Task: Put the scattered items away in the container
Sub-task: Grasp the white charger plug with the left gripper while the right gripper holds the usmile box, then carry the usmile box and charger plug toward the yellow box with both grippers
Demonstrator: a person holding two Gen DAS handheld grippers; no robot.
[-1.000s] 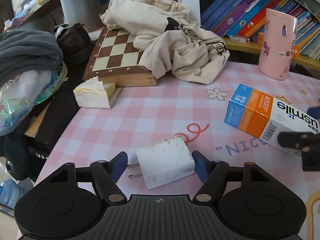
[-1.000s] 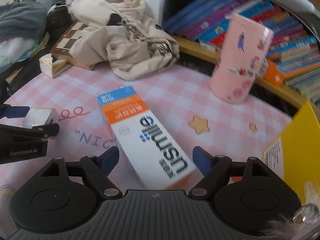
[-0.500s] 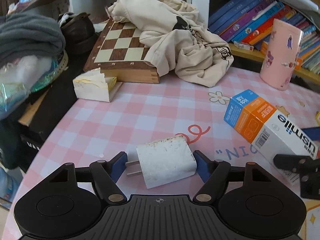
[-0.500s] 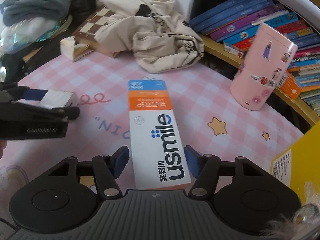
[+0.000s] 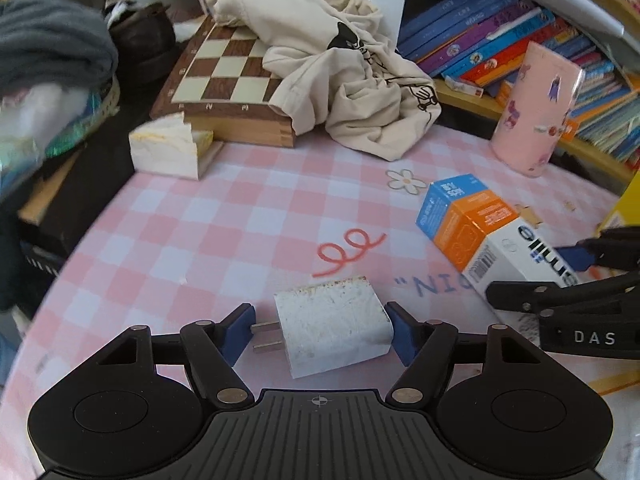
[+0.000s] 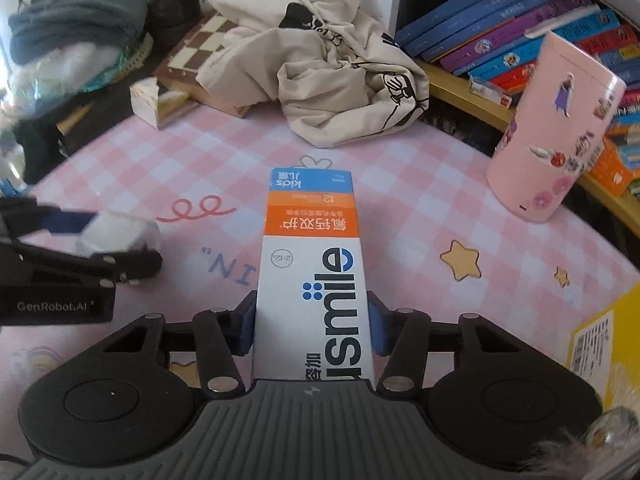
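Observation:
A white plug charger (image 5: 332, 332) lies on the pink checked table between the blue pads of my left gripper (image 5: 320, 332). The jaws are closing: one pad meets the prong tips, the other touches the charger's body. My right gripper (image 6: 312, 320) is shut on the near end of a long white, orange and blue usmile box (image 6: 312, 248), which points away from me. In the left wrist view that box (image 5: 472, 224) and the right gripper (image 5: 580, 272) sit at the right. A yellow container (image 6: 600, 340) shows at the right edge.
A pink stickered canister (image 6: 556, 136) stands at the back right before a shelf of books (image 6: 500, 32). A beige cloth (image 5: 340, 68) lies over a chessboard (image 5: 224, 72). A pale wedge-shaped box (image 5: 168, 148) and piled clothes (image 5: 48, 52) crowd the left edge.
My right gripper's jaws have shut on the usmile box, which now lines up straight between them. The left gripper has stayed around the charger and turned slightly.

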